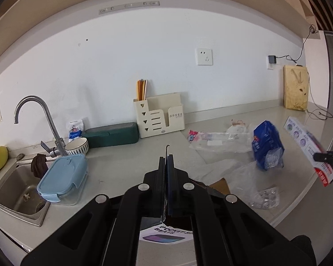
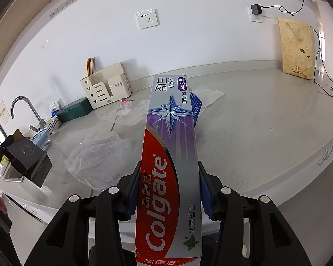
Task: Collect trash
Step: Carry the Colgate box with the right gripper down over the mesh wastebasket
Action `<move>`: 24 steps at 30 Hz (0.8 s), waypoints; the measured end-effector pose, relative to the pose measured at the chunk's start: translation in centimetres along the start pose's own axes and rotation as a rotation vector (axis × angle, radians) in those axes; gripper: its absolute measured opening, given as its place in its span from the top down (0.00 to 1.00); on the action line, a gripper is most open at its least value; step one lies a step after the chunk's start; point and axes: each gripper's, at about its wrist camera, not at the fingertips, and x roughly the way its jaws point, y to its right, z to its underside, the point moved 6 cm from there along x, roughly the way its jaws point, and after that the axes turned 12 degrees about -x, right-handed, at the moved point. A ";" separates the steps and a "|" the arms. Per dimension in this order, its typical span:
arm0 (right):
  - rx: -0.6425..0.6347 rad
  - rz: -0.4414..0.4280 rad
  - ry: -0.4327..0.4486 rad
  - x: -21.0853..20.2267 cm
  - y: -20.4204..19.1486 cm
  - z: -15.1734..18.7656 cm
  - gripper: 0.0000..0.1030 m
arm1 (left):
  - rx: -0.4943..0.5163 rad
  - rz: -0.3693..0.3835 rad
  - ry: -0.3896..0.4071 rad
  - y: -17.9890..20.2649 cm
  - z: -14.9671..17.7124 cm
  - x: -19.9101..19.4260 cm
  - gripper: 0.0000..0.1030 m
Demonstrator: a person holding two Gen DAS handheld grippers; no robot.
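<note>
My left gripper (image 1: 166,157) is shut on a thin flap of a small black box; its white "POCKET-SIZE BEATS" label (image 1: 164,235) hangs under the jaws. The right wrist view has the black box (image 2: 27,159) at the far left, held above the counter edge. My right gripper (image 2: 169,168) is shut on a long Colgate toothpaste box (image 2: 171,155), which points away over the counter; the same toothpaste box (image 1: 308,148) shows at the right edge of the left wrist view. On the counter lie a blue bag (image 1: 267,146), a clear wrapper (image 1: 217,140), a crumpled clear bag (image 2: 100,155) and a blister pack (image 1: 266,197).
A sink (image 1: 15,190) with a faucet (image 1: 33,119) is at the left, with a blue lunch box (image 1: 63,177) and a bowl (image 1: 77,146) beside it. A green case (image 1: 112,134) and a cream organizer (image 1: 159,117) line the wall. A paper bag (image 1: 296,88) and cables (image 1: 319,113) sit far right.
</note>
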 end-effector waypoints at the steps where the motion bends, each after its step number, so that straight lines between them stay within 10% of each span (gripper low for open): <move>1: 0.000 -0.004 -0.001 -0.3 -0.2 0.2 0.52 | 0.001 0.017 0.005 0.5 0.1 -0.6 0.97; 24: 0.035 -0.007 -0.031 -12.8 -3.1 14.3 0.52 | 0.031 0.398 -0.153 15.7 13.2 -10.7 0.97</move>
